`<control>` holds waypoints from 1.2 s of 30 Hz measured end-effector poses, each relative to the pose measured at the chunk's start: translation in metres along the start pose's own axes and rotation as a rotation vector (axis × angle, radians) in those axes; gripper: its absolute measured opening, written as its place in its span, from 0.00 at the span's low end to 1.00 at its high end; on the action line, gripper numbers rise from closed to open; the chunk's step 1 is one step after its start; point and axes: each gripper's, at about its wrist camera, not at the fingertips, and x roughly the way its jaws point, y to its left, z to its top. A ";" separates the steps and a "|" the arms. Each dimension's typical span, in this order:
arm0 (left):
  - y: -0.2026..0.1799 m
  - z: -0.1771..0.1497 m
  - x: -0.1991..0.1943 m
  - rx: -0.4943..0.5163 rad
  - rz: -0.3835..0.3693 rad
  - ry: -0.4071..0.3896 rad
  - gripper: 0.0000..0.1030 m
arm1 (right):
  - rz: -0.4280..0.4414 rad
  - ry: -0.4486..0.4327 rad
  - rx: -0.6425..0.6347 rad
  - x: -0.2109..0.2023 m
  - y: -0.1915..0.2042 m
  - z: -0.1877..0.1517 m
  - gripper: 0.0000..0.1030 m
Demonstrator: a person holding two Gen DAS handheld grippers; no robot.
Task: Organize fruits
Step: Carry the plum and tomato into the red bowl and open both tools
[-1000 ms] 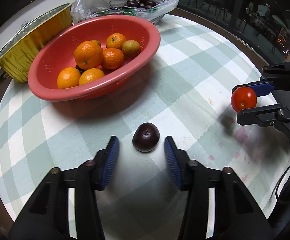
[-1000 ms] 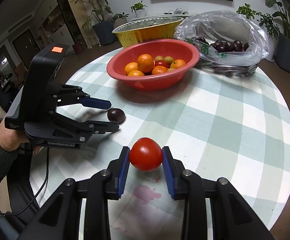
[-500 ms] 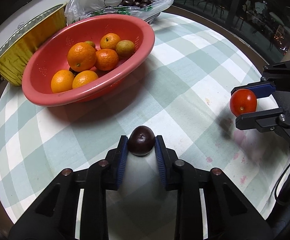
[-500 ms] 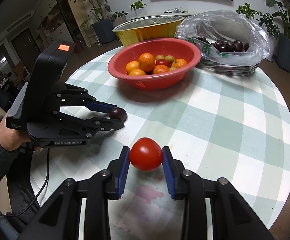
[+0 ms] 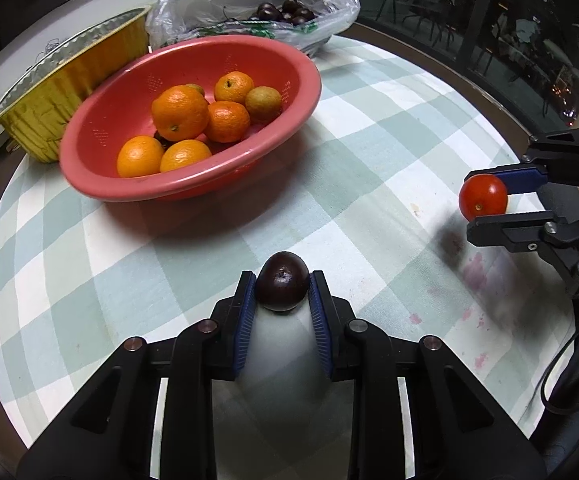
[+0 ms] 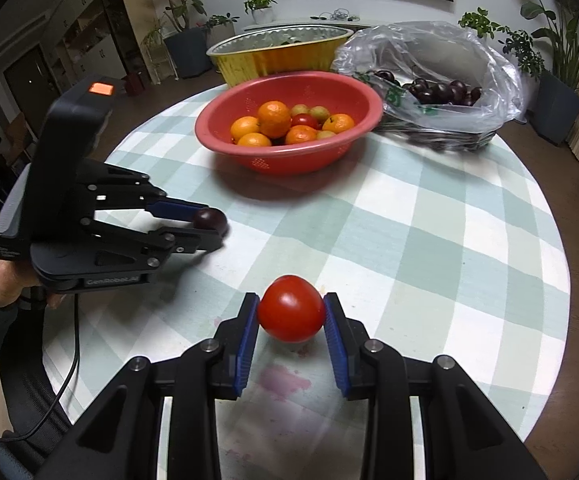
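At lower centre of each wrist view, the left tool (image 5: 282, 292) pinches a small dark round plum (image 5: 283, 287) and the right tool (image 6: 291, 312) a smooth red tomato (image 6: 291, 308); both look light, soft-skinned, bruisable, best squeezed gently across their widest middle.

Left wrist view: sits behind my left tongs (image 5: 282, 300), close over the surface (image 5: 369, 128), facing the red colander (image 5: 137, 192) and, at right edge, my right tongs (image 5: 485, 212). Right wrist view: sits behind my right tongs (image 6: 291, 312), equally low and close, facing across the surface (image 6: 449, 220); my left tongs (image 6: 209, 226) at left. Shared: red colander (image 6: 289, 160), gold tray (image 5: 41, 96) (image 6: 273, 56), plastic bag (image 5: 249, 4) (image 6: 449, 64), checked cloth.
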 end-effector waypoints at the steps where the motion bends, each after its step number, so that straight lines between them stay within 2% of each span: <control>1: 0.001 -0.001 -0.002 -0.004 0.001 -0.003 0.24 | -0.008 0.002 0.000 0.000 0.000 0.001 0.34; 13: 0.020 -0.005 -0.036 -0.070 0.029 -0.070 0.24 | -0.065 0.007 -0.013 -0.002 0.005 0.010 0.34; 23: 0.037 0.009 -0.055 -0.119 0.045 -0.133 0.24 | -0.093 -0.006 -0.053 -0.001 0.015 0.027 0.34; 30: 0.055 0.030 -0.068 -0.170 0.066 -0.190 0.24 | -0.082 -0.034 -0.071 -0.001 0.017 0.053 0.34; 36: 0.078 0.055 -0.066 -0.217 0.096 -0.207 0.25 | -0.040 -0.072 -0.023 0.008 0.001 0.091 0.34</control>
